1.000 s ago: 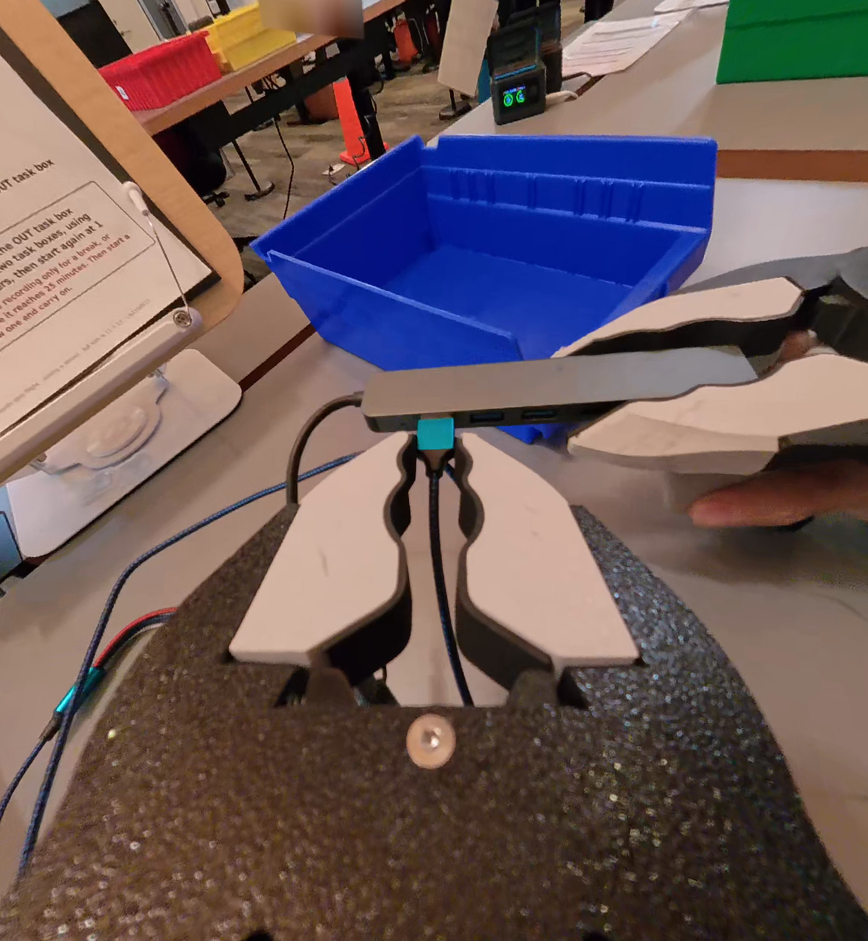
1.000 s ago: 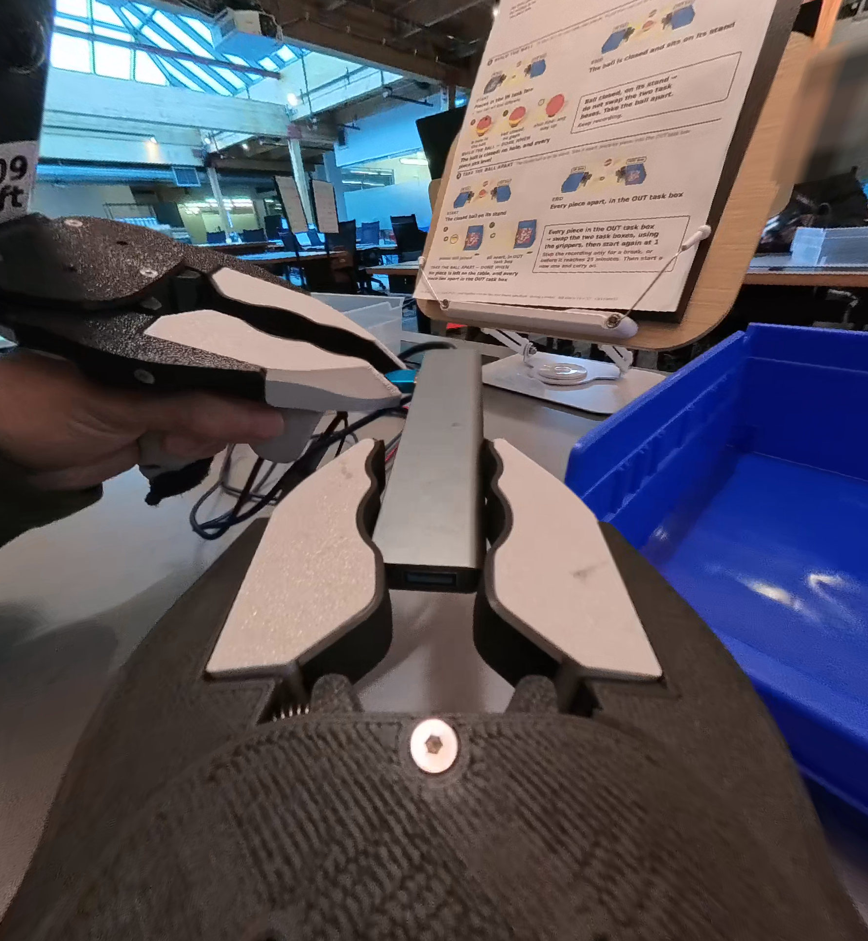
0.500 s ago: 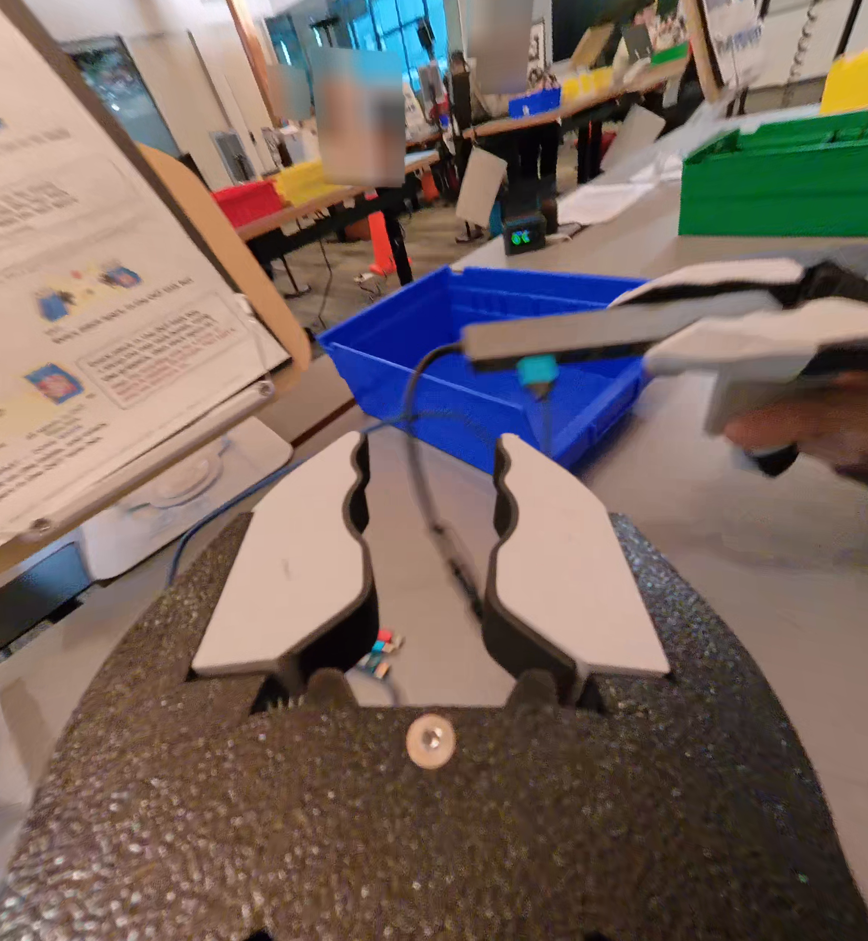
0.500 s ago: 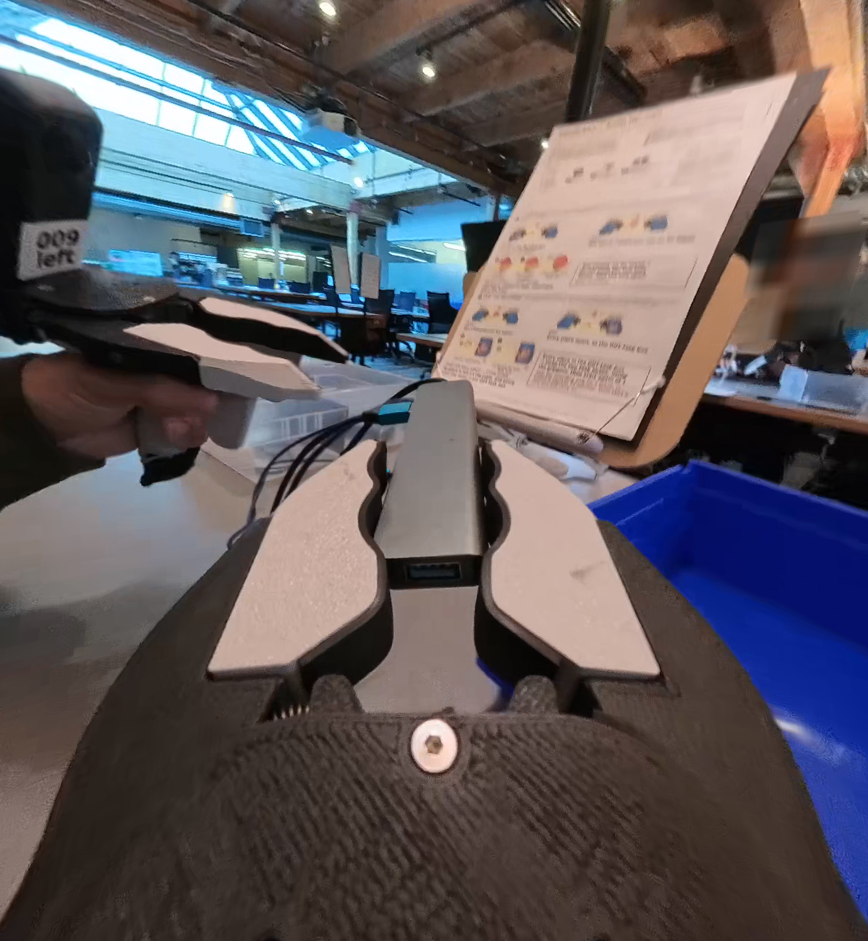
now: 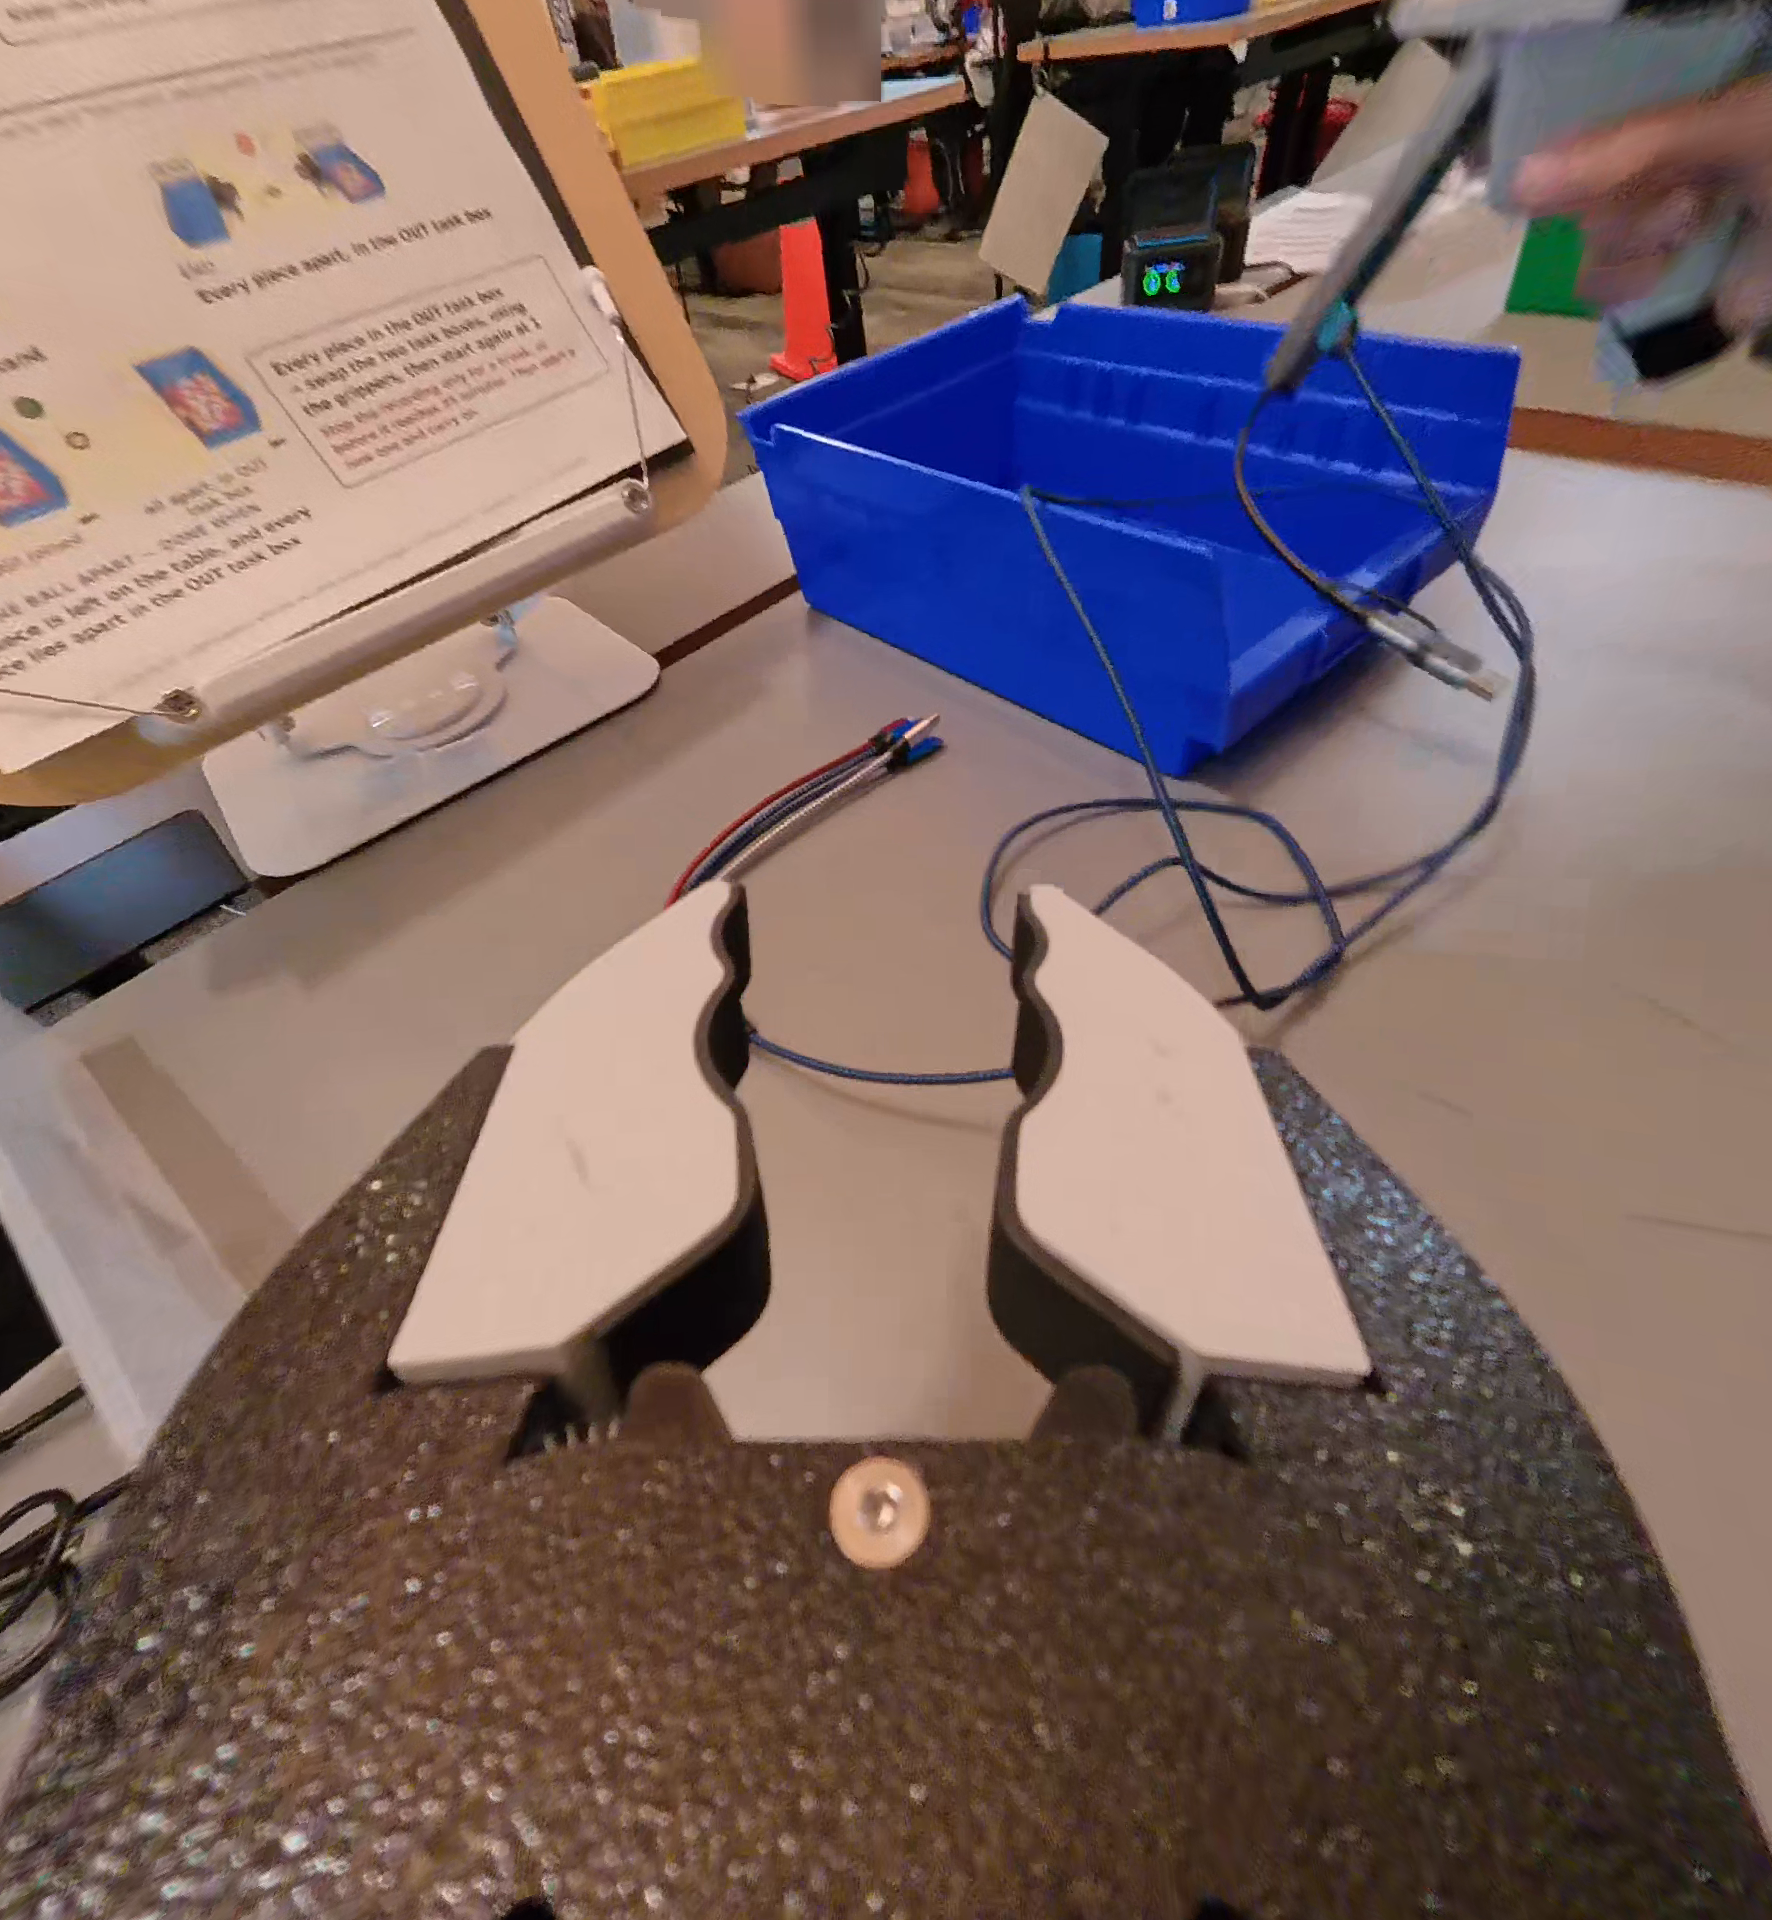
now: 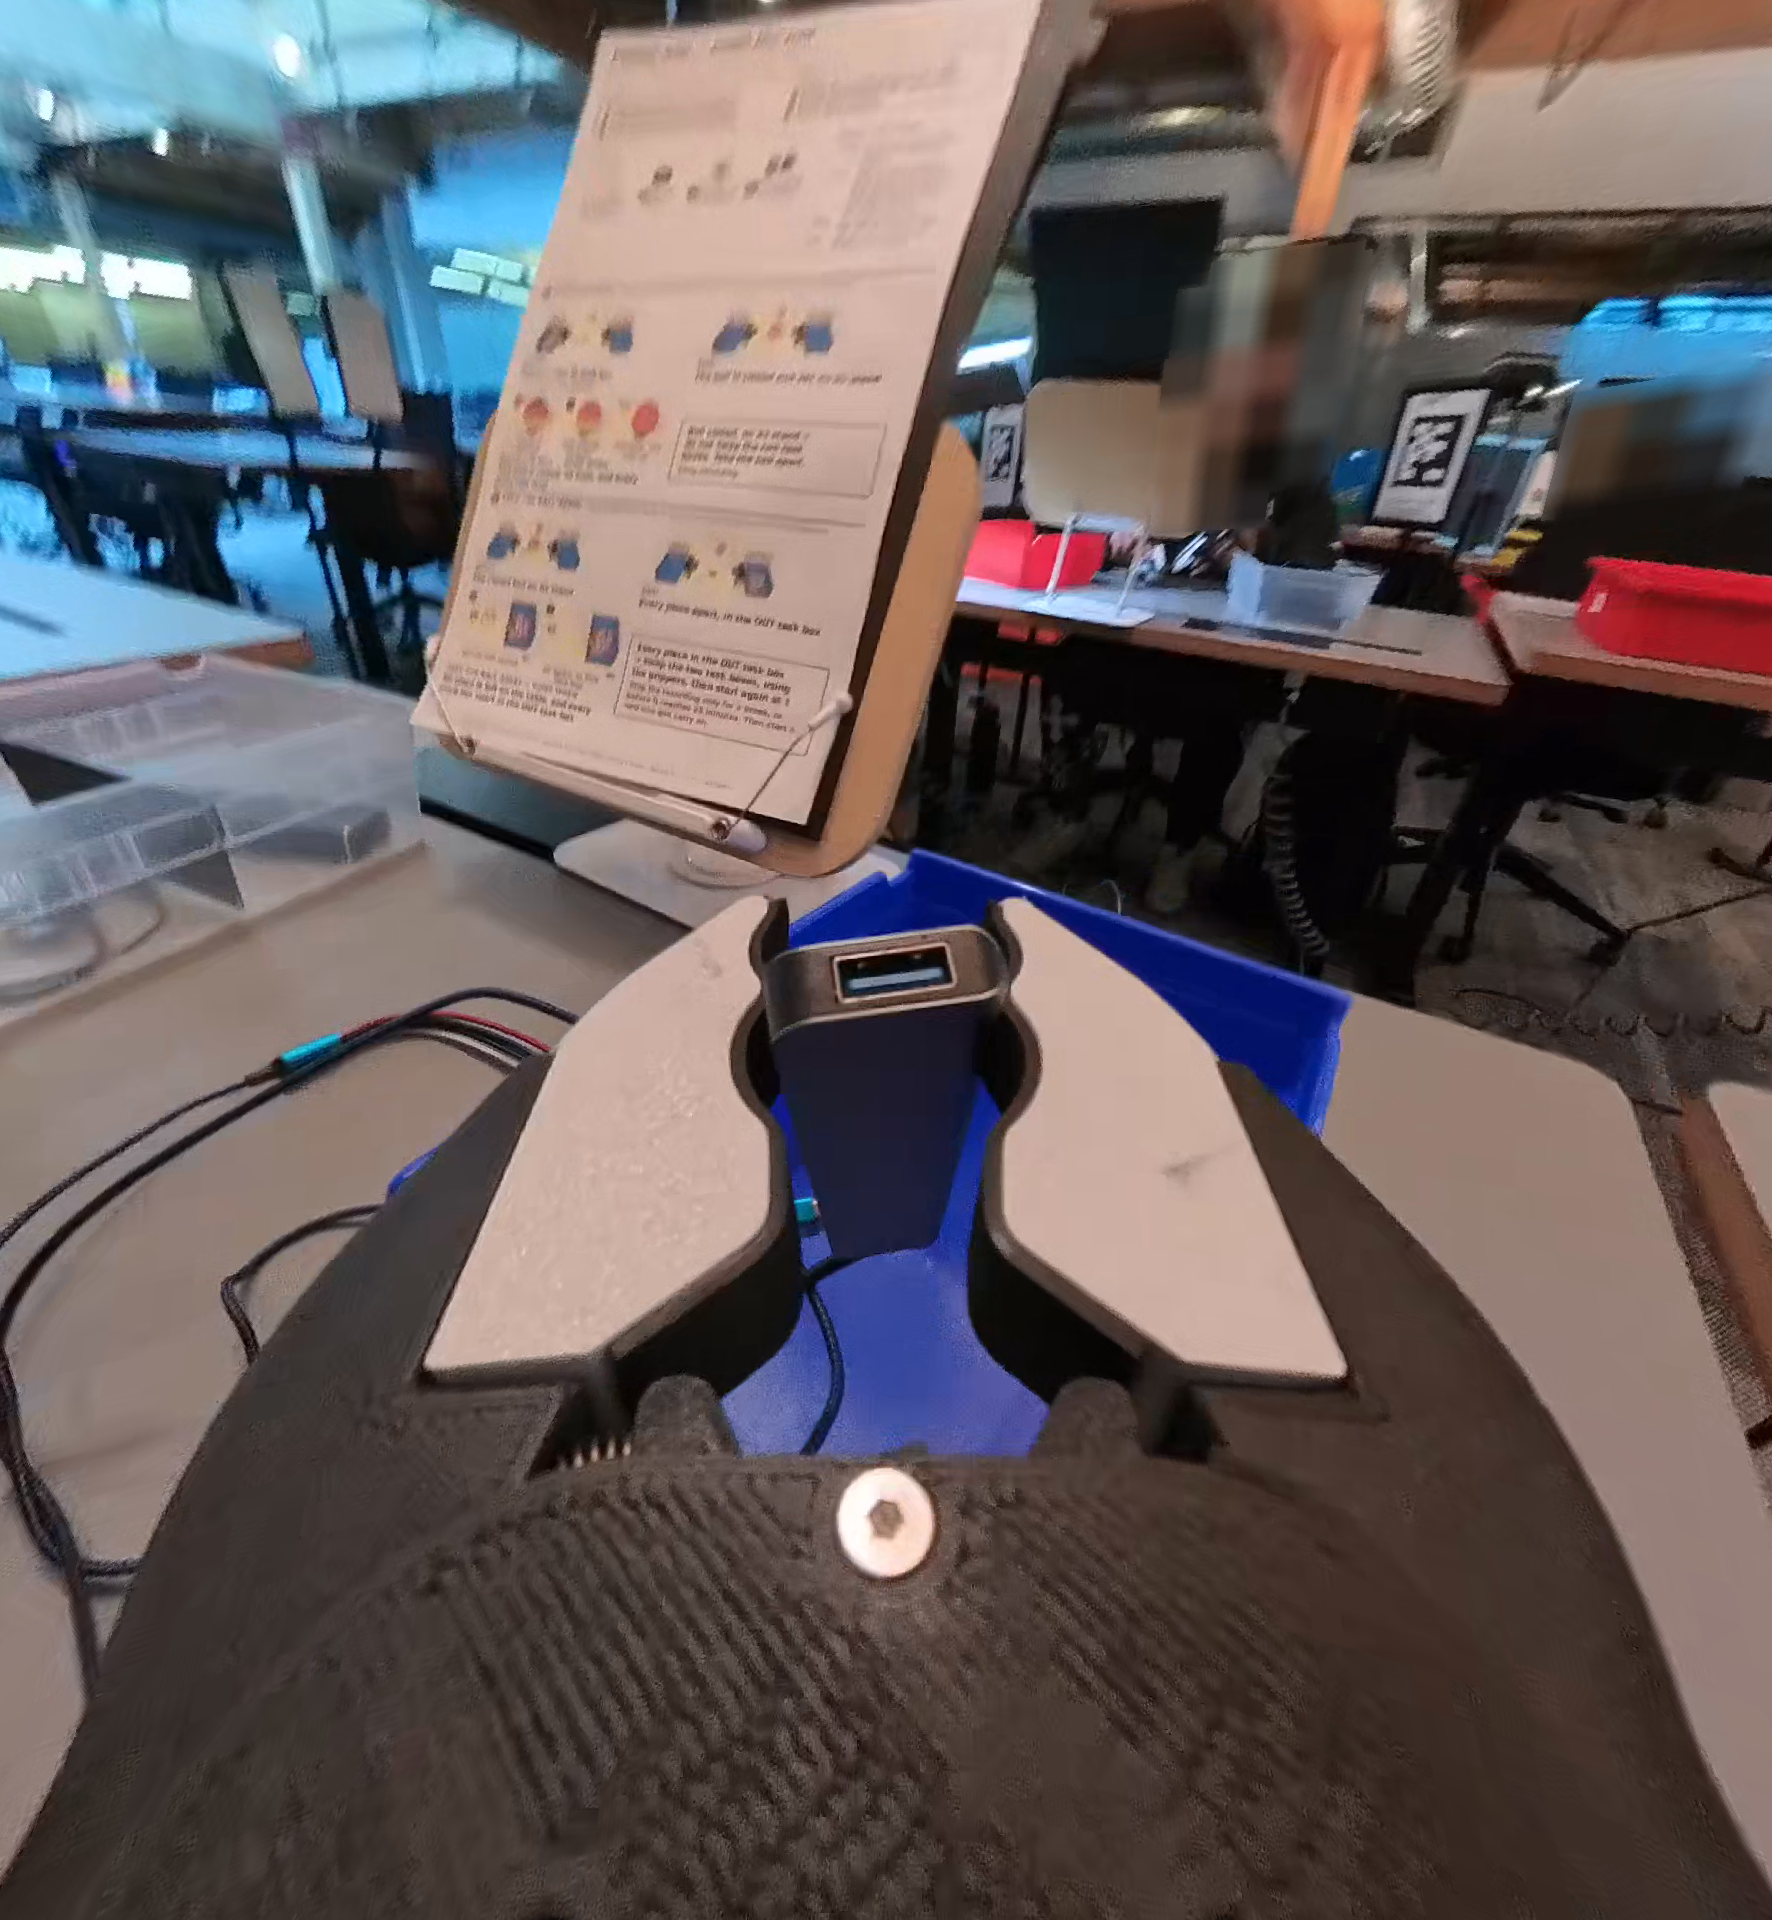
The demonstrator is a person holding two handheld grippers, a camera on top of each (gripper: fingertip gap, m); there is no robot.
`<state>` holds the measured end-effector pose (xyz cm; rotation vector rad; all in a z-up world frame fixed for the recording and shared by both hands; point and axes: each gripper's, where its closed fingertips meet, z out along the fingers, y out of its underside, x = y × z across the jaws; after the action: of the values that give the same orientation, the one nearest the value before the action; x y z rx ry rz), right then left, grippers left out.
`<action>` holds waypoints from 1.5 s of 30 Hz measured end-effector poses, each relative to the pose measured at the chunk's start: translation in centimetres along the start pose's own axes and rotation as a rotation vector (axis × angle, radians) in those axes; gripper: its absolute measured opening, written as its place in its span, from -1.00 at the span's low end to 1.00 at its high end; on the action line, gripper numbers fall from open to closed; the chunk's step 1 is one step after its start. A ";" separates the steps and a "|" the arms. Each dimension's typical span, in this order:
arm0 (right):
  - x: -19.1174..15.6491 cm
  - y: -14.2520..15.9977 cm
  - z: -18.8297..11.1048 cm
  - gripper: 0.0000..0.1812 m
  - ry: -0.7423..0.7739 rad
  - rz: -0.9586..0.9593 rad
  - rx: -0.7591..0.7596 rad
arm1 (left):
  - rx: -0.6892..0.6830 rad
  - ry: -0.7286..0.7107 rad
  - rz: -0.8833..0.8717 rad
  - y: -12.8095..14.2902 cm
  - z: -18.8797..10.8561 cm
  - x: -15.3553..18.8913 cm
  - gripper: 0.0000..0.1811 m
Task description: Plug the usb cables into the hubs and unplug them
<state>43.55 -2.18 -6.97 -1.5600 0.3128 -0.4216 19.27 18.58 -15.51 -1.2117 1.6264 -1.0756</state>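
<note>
Hub (image 6: 887, 1049) sits clamped in the right claw (image 6: 887, 935), raised over the blue bin (image 6: 1235, 997), its open port end facing the camera. A teal plug (image 6: 807, 1210) is in its side at 7 o'clock, the cable (image 6: 830, 1361) hanging below. Left claw (image 5: 877, 914) is apart and empty above the counter (image 5: 1588, 1039); blue cable (image 5: 1152, 894) loops ahead at 1 o'clock, loose cable ends (image 5: 903, 736) at 12, the bin (image 5: 965, 561) beyond.
</note>
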 end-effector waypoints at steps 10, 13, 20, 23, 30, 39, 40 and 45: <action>2.5 3.6 10.4 -0.61 -0.131 -0.191 -0.517 | -0.090 0.080 0.024 2.8 1.6 1.5 -0.48; 3.6 7.5 10.6 -0.60 -0.123 -0.199 -0.713 | -0.105 0.099 0.036 3.3 1.4 1.8 -0.48; 6.5 8.6 9.0 0.02 -0.029 -0.393 -0.875 | -0.108 0.115 0.014 4.1 1.1 1.2 -0.47; 6.4 6.4 8.1 0.10 -0.030 -0.342 -0.858 | -0.111 0.126 0.012 4.3 1.4 0.9 -0.46; -12.0 3.3 5.6 0.02 -0.530 -0.327 -0.786 | -0.049 0.118 -0.062 5.0 2.4 -0.3 -0.39; -18.3 12.9 4.4 -0.12 -0.395 -0.583 -1.194 | 0.006 0.088 -0.017 5.7 2.1 -0.3 -0.25; -18.5 13.6 4.3 -0.18 -0.412 -0.581 -1.198 | 0.024 0.080 -0.012 5.5 1.9 -0.3 -0.25; -18.5 14.2 3.9 -0.08 -0.407 -0.705 -1.226 | 0.068 0.076 0.002 5.0 1.4 -0.2 -0.26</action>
<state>29.70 9.06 -22.48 -2.9144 -0.4232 -0.4510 19.33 19.45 -20.62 -1.1367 1.6348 -1.1784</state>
